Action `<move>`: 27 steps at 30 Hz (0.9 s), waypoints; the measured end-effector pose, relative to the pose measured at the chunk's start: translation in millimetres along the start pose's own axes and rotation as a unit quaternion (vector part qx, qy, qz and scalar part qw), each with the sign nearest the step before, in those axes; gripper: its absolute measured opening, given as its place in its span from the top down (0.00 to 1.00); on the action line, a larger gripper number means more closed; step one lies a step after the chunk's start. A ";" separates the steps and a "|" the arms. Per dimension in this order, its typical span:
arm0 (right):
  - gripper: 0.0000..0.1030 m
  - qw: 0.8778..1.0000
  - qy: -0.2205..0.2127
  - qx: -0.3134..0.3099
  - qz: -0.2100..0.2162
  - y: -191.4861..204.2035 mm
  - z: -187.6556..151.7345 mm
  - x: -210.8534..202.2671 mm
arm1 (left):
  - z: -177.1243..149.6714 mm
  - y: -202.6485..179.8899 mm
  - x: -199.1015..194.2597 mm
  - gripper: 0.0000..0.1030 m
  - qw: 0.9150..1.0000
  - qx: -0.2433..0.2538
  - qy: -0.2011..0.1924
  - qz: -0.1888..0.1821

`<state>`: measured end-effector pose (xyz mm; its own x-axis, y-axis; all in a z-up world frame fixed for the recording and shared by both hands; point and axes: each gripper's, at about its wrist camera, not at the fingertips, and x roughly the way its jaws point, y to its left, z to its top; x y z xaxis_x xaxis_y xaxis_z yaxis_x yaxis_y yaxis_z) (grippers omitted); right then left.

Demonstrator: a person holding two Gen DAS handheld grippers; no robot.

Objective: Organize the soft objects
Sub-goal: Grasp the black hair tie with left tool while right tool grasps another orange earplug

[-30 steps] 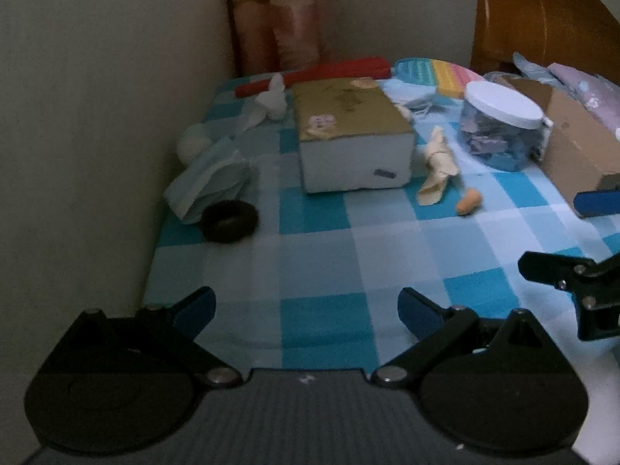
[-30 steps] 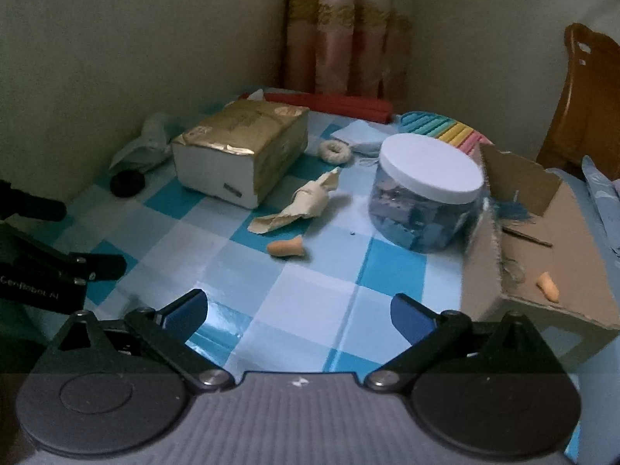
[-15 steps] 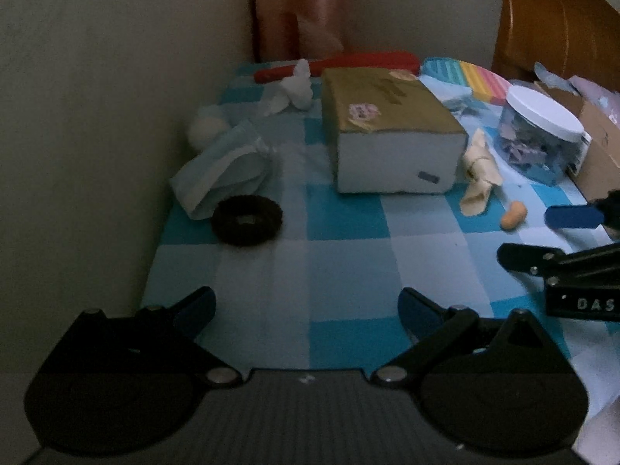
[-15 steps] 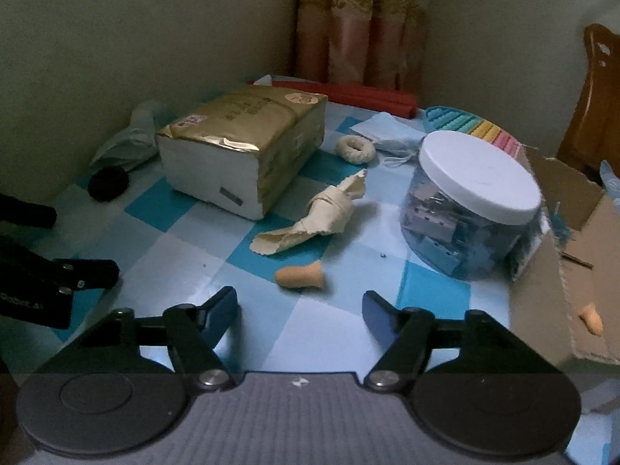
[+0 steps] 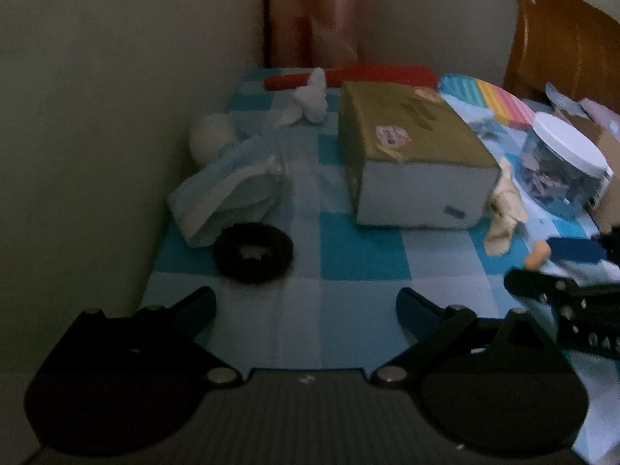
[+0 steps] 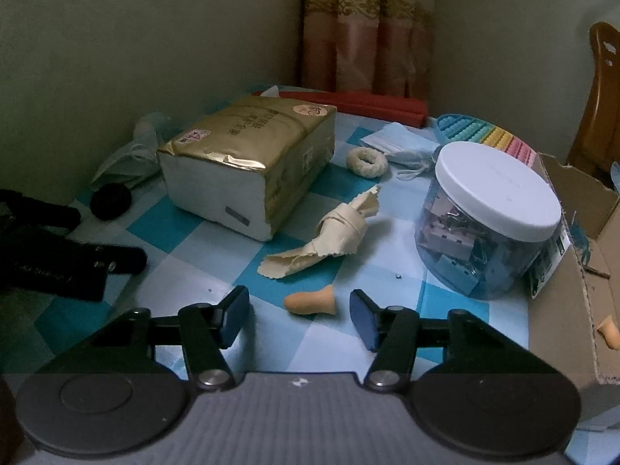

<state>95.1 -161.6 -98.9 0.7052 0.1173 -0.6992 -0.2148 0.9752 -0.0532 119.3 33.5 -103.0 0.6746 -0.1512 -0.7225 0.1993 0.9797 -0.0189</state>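
An orange foam earplug (image 6: pixel 310 301) lies on the blue checked tablecloth (image 6: pixel 387 232), between the open fingers of my right gripper (image 6: pixel 300 310), which do not touch it. It also shows in the left wrist view (image 5: pixel 538 257). A second earplug (image 6: pixel 608 329) lies in the cardboard box (image 6: pixel 573 271) at right. My left gripper (image 5: pixel 306 302) is open and empty, just short of a black hair tie (image 5: pixel 254 252). A beige rolled cloth (image 6: pixel 329 232), a cream hair tie (image 6: pixel 366 162) and face masks (image 5: pixel 228 190) lie around.
A gold tissue pack (image 6: pixel 248 159) stands mid-table. A clear jar (image 6: pixel 488 224) of clips with a white lid stands right of it. A red foam strip (image 6: pixel 356 104) and a rainbow pop toy (image 6: pixel 492 135) lie at the back. Walls close the left side; a wooden chair (image 5: pixel 562 42) stands right.
My right gripper moved forward and down onto the earplug and its fingers narrowed around it. My left gripper moved forward toward the black hair tie.
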 end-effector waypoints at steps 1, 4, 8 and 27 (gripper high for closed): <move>0.39 1.000 0.000 0.000 0.000 0.0 -0.1 0.0 | 1.3 1.0 1.8 0.06 1.000 -0.003 -0.002 0.001; 0.38 1.000 0.000 0.003 -0.001 -0.5 -0.3 0.4 | 5.7 4.6 7.6 0.13 1.000 -0.016 -0.009 0.011; 0.24 1.000 0.000 0.007 0.000 -0.4 -2.1 1.0 | 11.2 9.7 12.0 0.26 0.999 -0.026 -0.019 0.022; 0.49 1.000 -0.015 -0.003 0.001 2.3 -3.7 -2.8 | 12.7 13.0 10.4 0.58 0.998 -0.033 -0.042 0.028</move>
<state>90.1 -160.3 -99.7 0.7249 0.1243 -0.6775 -0.2198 0.9739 -0.0565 137.9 42.9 -102.0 0.7410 -0.1038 -0.6634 0.1137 0.9931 -0.0284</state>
